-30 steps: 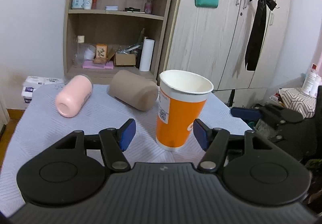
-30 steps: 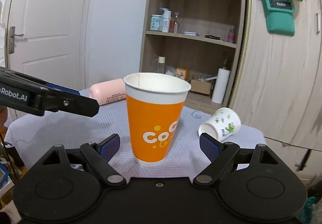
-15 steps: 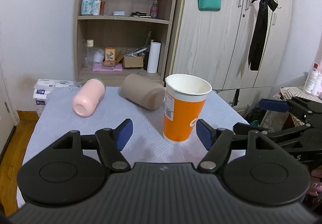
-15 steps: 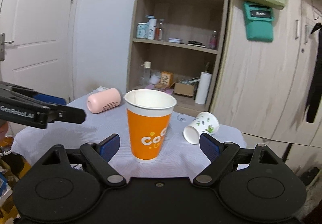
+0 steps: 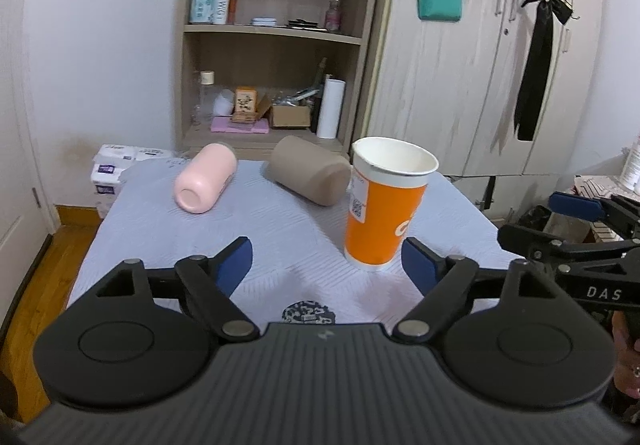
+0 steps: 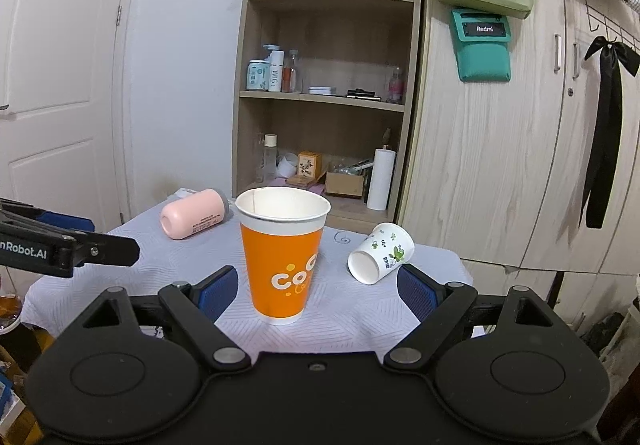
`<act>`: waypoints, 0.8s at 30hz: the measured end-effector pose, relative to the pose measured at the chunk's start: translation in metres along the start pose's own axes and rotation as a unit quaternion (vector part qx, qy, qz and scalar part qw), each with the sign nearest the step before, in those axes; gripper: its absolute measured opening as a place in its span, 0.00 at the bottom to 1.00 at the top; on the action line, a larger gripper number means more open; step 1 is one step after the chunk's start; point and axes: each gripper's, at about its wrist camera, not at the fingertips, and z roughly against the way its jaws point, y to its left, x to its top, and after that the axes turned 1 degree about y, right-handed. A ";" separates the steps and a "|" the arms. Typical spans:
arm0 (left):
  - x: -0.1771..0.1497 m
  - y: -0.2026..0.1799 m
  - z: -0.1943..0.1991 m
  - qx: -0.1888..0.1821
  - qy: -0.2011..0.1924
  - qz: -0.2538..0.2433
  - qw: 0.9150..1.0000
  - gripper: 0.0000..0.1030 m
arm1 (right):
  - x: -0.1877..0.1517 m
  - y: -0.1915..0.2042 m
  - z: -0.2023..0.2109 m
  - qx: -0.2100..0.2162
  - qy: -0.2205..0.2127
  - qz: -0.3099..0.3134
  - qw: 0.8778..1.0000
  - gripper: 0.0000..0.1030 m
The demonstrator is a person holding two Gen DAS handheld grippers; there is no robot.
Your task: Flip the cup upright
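An orange paper cup (image 5: 382, 205) stands upright on the table with its mouth up; it also shows in the right wrist view (image 6: 282, 257). My left gripper (image 5: 326, 265) is open and empty, back from the cup, near the table's front. My right gripper (image 6: 316, 289) is open and empty, also back from the cup. A pink cup (image 5: 204, 179) and a tan cup (image 5: 310, 175) lie on their sides behind it. A small white printed cup (image 6: 380, 253) lies on its side to the right.
The table has a pale lilac cloth (image 5: 160, 229). A wooden shelf unit (image 5: 276, 45) and wardrobe (image 5: 480, 65) stand behind it. Tissue packs (image 5: 112, 169) sit at the far left. The right gripper appears at the right of the left view (image 5: 580, 221).
Both grippers have drawn back from the orange cup, which now looks smaller and farther. The cup stays upright in place.
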 end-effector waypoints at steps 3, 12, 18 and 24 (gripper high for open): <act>-0.003 0.001 0.005 0.022 -0.012 0.004 1.000 0.90 | 0.000 0.002 0.003 -0.016 -0.006 -0.001 1.000 0.92; -0.008 0.001 0.009 0.069 -0.009 0.012 0.998 1.00 | -0.003 0.003 0.001 -0.031 -0.003 -0.020 0.999 1.00; -0.009 0.002 0.009 0.092 -0.010 0.018 0.996 1.00 | -0.002 0.003 -0.002 -0.057 0.012 -0.033 0.998 1.00; -0.011 0.001 0.011 0.108 0.001 0.019 0.994 1.00 | -0.005 0.004 0.000 -0.060 0.019 -0.051 0.997 1.00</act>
